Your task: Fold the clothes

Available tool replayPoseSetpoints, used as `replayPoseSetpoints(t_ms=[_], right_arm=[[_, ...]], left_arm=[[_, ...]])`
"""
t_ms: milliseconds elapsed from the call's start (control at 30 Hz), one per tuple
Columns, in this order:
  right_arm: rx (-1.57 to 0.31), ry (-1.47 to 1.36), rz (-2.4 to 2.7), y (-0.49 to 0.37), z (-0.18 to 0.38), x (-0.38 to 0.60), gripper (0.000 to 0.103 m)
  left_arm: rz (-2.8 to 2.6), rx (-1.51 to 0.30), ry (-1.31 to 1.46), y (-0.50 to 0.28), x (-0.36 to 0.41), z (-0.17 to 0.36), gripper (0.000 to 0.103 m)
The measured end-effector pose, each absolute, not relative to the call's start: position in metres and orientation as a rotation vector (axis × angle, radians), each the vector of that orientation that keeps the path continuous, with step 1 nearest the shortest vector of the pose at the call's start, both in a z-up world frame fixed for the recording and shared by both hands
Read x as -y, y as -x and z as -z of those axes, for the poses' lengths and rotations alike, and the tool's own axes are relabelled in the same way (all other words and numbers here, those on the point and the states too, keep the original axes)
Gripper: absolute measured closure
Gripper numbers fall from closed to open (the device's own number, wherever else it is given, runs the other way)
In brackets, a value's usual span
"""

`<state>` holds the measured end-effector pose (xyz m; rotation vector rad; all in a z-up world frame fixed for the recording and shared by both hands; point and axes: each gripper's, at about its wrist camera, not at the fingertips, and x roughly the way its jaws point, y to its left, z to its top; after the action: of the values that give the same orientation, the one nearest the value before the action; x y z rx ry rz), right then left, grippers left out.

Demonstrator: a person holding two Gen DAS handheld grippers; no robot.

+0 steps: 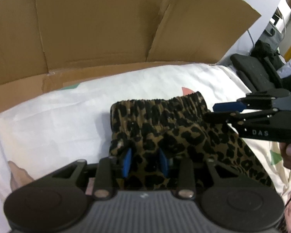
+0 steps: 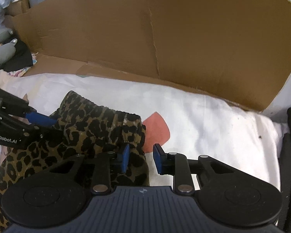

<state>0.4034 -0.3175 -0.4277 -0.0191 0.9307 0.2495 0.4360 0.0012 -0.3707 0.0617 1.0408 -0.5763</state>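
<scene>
Surface: white sheet (image 1: 54, 120) with pastel shapes, spread flat, cardboard panel (image 1: 99, 23) standing along its far edge; office chair (image 1: 256, 71) off to the right side
Garment: leopard-print shorts (image 1: 164, 128), lying near the middle of the sheet, elastic waistband (image 1: 159, 104) toward the cardboard, fabric bunched and rumpled below it
Pink patch: printed on the sheet (image 2: 157, 128), peeking out just beside the waistband's right corner
Left gripper (image 1: 145, 162): low over the near part of the shorts, blue pads (image 1: 127, 162) spread with leopard fabric between them; not visibly pressed on the cloth
Right gripper (image 2: 141, 159): at the right edge of the shorts, jaws apart, left pad against the fabric edge, right pad over bare sheet; nothing pinched
Seen across: from the left wrist view, right gripper reaching in side-on toward the waistband corner; from the right wrist view, left gripper (image 2: 42, 119) coming in at the opposite corner
Done so far: shorts laid on the sheet, possibly doubled over once, hard to confirm through the bunching
Left to do: judged early to middle; fabric needs smoothing, edges need aligning, a clean fold remains to be made
Risk: loose, slippery-looking cloth likely to bunch again if only one layer gets caught
</scene>
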Motion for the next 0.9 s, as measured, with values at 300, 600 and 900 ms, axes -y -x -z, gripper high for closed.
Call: replayPoseSetpoints(t_ms=[300,600,900], right_arm=[[-0.906,-0.053,-0.206,-0.404,0.404,0.334,0.086],[-0.850,-0.070,-0.398,-0.372,0.385,0.294,0.086],[-0.920,0.007,-0.389,-0.382,0.420,0.262,0.086]], left_arm=[[0.609,-0.993,-0.050,-0.434,0.000,0.347,0.072],[0.640,-0.946,-0.028,-0.434,0.005,0.333,0.074],[0.613,-0.960,-0.092,-0.440,0.020,0.356,0.074]])
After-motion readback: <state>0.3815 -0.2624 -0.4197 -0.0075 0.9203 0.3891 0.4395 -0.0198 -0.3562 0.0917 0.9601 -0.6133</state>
